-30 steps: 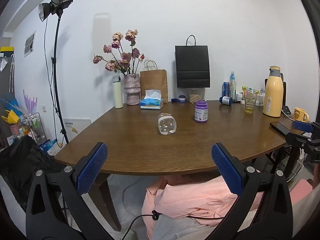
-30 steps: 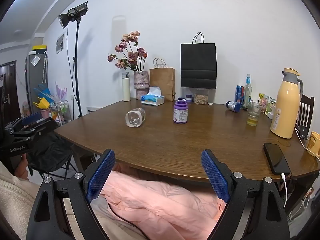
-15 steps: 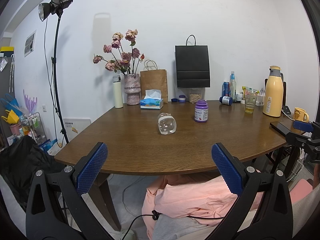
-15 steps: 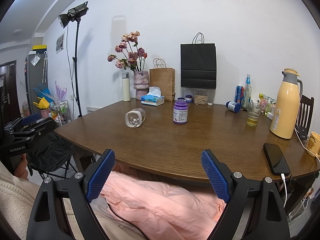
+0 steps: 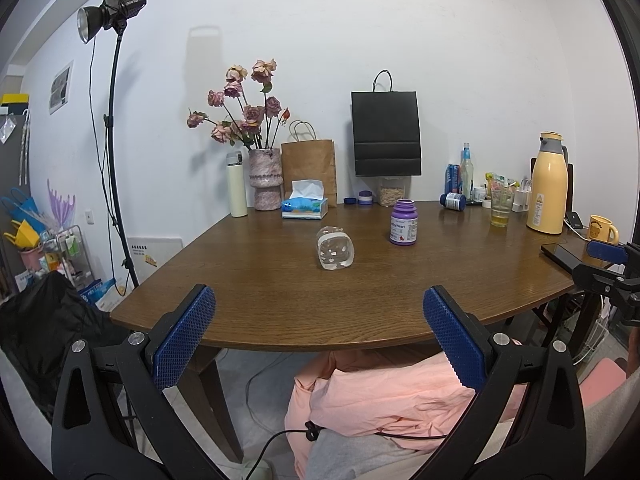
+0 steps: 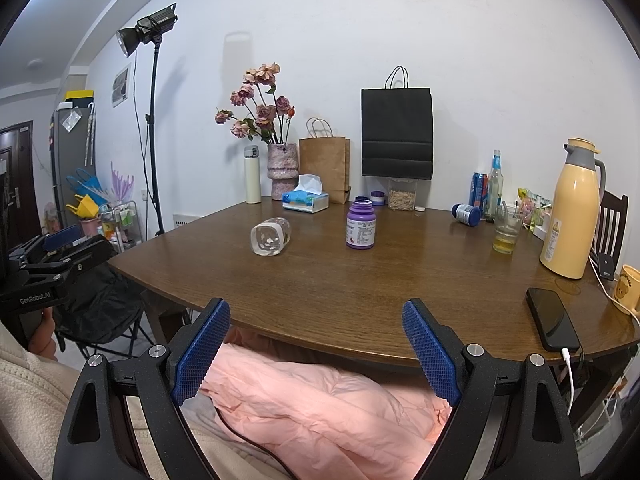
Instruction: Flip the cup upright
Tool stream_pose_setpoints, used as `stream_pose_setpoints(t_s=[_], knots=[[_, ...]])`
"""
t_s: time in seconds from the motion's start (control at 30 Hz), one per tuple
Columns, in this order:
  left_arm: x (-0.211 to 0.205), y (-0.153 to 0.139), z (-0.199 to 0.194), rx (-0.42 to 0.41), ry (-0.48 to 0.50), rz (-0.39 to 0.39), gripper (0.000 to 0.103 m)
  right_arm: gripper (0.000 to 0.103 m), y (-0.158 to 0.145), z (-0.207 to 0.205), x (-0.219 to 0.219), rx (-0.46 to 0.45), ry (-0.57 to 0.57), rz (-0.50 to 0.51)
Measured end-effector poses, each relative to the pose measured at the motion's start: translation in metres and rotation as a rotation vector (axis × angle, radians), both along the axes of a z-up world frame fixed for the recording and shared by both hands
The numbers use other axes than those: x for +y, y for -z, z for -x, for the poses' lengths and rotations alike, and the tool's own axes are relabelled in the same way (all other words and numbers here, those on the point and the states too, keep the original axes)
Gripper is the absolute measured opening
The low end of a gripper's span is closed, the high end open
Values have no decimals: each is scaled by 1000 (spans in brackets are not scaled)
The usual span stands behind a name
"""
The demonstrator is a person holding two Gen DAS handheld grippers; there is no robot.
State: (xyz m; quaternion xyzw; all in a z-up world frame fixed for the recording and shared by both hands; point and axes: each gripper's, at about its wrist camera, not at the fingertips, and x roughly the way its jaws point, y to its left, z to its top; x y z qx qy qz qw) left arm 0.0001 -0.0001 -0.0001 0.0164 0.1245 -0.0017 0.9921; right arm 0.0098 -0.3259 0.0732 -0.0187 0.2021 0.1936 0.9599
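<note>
A clear glass cup (image 5: 335, 253) lies on its side near the middle of the brown wooden table (image 5: 280, 300), its base towards me; it also shows in the right wrist view (image 6: 270, 241). My left gripper (image 5: 319, 330) is open and empty, held in front of the table's near edge, well short of the cup. My right gripper (image 6: 316, 344) is open and empty, also off the near edge, with the cup far ahead to its left. Each gripper shows at the edge of the other's view.
A purple jar (image 5: 404, 228) stands right of the cup. A tissue box (image 5: 305, 207), vase of flowers (image 5: 265, 184), white flask (image 5: 237, 190) and paper bags line the back. A yellow thermos (image 6: 570, 220), drinking glass (image 6: 507, 230) and phone (image 6: 553, 320) are at the right.
</note>
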Motion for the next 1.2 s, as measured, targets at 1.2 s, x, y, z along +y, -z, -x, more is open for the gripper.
stream_pose_setpoints(t_s=[1.2], knots=[[8, 2, -2, 0, 1, -1, 103, 92, 1, 0, 0, -3, 1, -1]])
